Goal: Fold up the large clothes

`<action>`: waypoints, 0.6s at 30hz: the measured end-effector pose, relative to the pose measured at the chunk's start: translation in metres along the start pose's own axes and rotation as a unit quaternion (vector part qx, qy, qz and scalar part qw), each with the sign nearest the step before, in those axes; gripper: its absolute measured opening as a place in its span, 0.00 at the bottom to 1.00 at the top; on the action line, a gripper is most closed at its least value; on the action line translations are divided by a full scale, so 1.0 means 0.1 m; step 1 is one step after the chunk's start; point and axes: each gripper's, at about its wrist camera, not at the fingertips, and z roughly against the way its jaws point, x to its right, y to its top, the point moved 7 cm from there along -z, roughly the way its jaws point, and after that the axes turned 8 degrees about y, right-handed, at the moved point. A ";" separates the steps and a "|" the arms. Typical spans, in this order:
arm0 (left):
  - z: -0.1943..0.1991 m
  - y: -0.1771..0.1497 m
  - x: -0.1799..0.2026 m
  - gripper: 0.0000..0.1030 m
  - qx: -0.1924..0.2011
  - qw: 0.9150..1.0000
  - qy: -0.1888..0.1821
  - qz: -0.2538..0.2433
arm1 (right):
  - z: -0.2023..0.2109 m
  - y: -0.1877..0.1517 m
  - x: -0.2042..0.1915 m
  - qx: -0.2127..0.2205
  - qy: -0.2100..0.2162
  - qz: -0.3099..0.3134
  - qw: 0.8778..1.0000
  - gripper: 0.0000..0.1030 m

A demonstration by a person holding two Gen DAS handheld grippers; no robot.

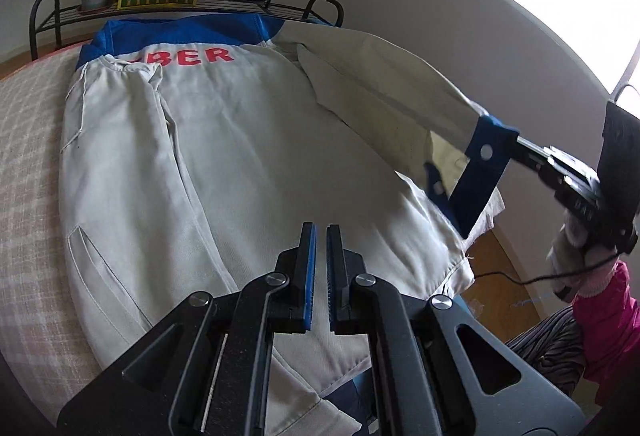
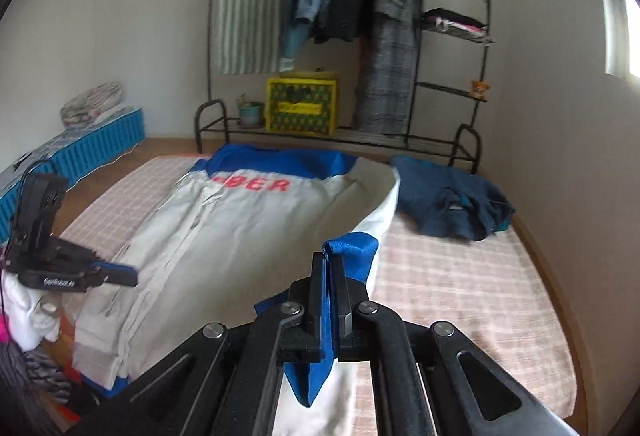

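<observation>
Jacket (image 1: 240,139): soft, limp, light; centre frame on bed
Right gripper (image 2: 330,276): clamped on blue cuff (image 2: 352,248); best hold
Left gripper (image 1: 318,236): nearly together, empty

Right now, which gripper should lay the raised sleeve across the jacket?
Right. The right gripper is already clamped on the blue sleeve cuff of the white-and-blue jacket; the left gripper hovers near the hem, holding nothing.

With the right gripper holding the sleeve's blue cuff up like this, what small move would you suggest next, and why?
Probably carry the blue cuff across and lay the sleeve over the white jacket with red lettering. The right gripper holds it raised, the other sleeve is already folded in, and the left gripper grips nothing.
</observation>
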 end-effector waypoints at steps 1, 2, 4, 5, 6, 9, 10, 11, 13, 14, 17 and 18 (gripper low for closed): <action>0.00 0.02 -0.05 0.01 -0.001 1.000 0.000 0.014 | -0.15 -0.10 -0.16 -0.017 0.018 0.015 1.000 0.00; 0.00 0.04 -0.10 0.05 -0.001 1.000 0.002 0.026 | -0.27 -0.18 -0.33 -0.034 0.033 0.032 0.998 0.00; 0.00 0.06 -0.19 0.23 0.002 0.999 0.004 0.048 | -0.46 -0.34 -0.65 -0.061 0.060 0.070 0.994 0.00; 0.00 0.07 -0.24 0.35 0.003 0.998 0.002 0.060 | -0.52 -0.41 -0.79 -0.072 0.075 0.085 0.991 0.00; -0.01 0.07 -0.28 0.37 0.003 0.997 0.001 0.071 | -0.59 -0.49 -0.91 -0.084 0.091 0.098 0.987 0.00; -0.10 0.02 -0.33 0.38 -0.016 0.995 -0.004 0.093 | -0.71 -0.71 -1.15 -0.115 0.118 0.130 0.978 0.00; -0.14 -0.01 -0.33 0.38 -0.026 0.995 -0.006 0.099 | -0.73 -0.76 -1.18 -0.123 0.129 0.134 0.975 0.00; -0.19 -0.04 -0.32 0.38 -0.035 0.994 -0.012 0.104 | -0.72 -0.79 -1.19 -0.125 0.143 0.131 0.973 0.00; -0.27 -0.11 -0.28 0.38 -0.054 0.992 -0.027 0.114 | -0.64 -0.81 -1.18 -0.128 0.189 0.112 0.967 0.00; -0.30 -0.14 -0.25 0.38 -0.063 0.990 -0.036 0.118 | -0.59 -0.81 -1.16 -0.127 0.207 0.097 0.965 0.05; -0.40 -0.23 -0.14 0.46 -0.086 0.987 -0.056 0.120 | -0.38 -0.78 -0.99 -0.109 0.257 0.042 0.959 0.38; -0.42 -0.26 -0.10 0.48 -0.092 0.987 -0.062 0.120 | -0.30 -0.76 -0.89 -0.096 0.265 0.024 0.959 0.38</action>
